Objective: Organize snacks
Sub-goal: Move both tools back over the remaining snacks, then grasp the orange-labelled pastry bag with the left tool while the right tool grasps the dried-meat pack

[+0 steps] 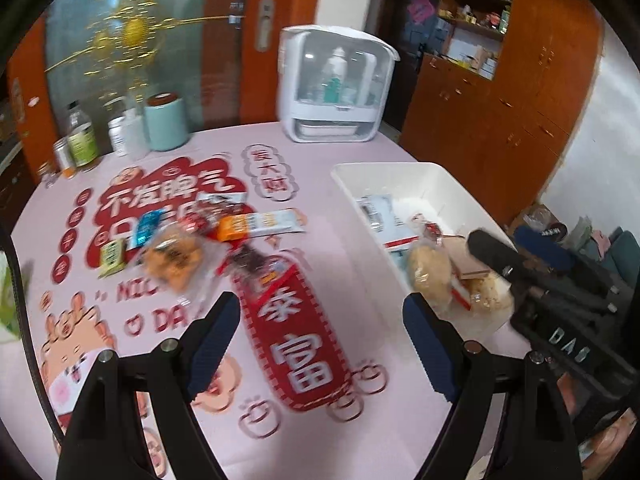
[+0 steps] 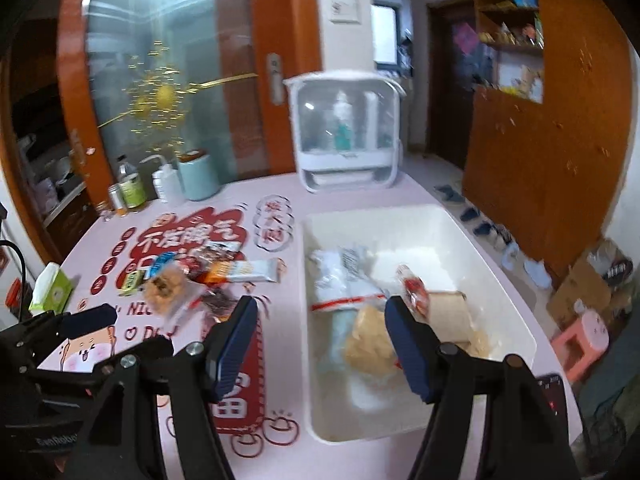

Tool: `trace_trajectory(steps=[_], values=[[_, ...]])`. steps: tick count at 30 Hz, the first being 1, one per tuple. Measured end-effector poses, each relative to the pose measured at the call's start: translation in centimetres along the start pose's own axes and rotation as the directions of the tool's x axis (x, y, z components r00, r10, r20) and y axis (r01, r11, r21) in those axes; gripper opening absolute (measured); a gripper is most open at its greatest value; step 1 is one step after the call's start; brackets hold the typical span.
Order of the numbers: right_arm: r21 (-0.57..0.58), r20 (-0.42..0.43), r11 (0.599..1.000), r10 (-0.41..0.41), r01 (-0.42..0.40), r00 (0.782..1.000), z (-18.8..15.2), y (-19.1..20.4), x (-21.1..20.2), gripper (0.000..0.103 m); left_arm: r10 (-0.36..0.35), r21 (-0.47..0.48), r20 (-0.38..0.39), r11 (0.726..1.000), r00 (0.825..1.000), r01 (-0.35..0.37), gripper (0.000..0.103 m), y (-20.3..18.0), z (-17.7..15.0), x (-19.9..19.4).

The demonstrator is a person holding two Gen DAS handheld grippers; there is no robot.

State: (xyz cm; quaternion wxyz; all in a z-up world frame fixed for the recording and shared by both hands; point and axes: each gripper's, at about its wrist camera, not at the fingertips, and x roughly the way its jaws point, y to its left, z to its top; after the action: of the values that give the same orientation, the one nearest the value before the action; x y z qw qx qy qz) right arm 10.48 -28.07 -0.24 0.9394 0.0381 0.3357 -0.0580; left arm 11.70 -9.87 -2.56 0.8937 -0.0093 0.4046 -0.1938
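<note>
Pink table [image 1: 344, 240]: one white bin [image 2: 496, 240]; both grippers' jaws spread, empty.

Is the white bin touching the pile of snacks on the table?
Apart. The right wrist view shows bare pink tablecloth between the white bin and the snack pile.

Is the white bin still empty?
No, the white bin already holds several snacks, among them a round pale cracker pack.
</note>
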Motion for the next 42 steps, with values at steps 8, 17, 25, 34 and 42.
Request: trace_trajectory(steps=[8,17,25,34,42], values=[[-0.105,0.049,0.993,0.058,-0.053,0.997,1.7,4.6,-1.4,0.067,0.123,-0.05,0.031,0.991,0.992,-0.121,0.083,6.0,-1.8,-3.5],[-0.182,0.02,0.978,0.108,-0.103,0.994,6.0,7.6,0.4,0.067,0.258,-0.066,0.022,0.964,0.966,-0.256,0.083,12.4,0.1,-6.0],[-0.211,-0.024,0.968,0.134,-0.136,0.991,10.2,8.9,2.8,0.067,0.31,-0.079,0.044,0.949,0.95,-0.306,0.083,15.2,6.1,-7.4],[-0.234,-0.18,0.956,0.138,-0.179,0.974,11.4,10.3,9.9,0.067,0.294,-0.117,-0.002,0.949,0.956,-0.292,0.083,15.7,10.6,-1.7],[-0.284,-0.418,0.924,0.121,-0.256,0.9,6.4,12.7,18.9,0.067,0.248,-0.286,-0.191,0.912,0.95,-0.295,0.083,19.0,9.0,9.6]])
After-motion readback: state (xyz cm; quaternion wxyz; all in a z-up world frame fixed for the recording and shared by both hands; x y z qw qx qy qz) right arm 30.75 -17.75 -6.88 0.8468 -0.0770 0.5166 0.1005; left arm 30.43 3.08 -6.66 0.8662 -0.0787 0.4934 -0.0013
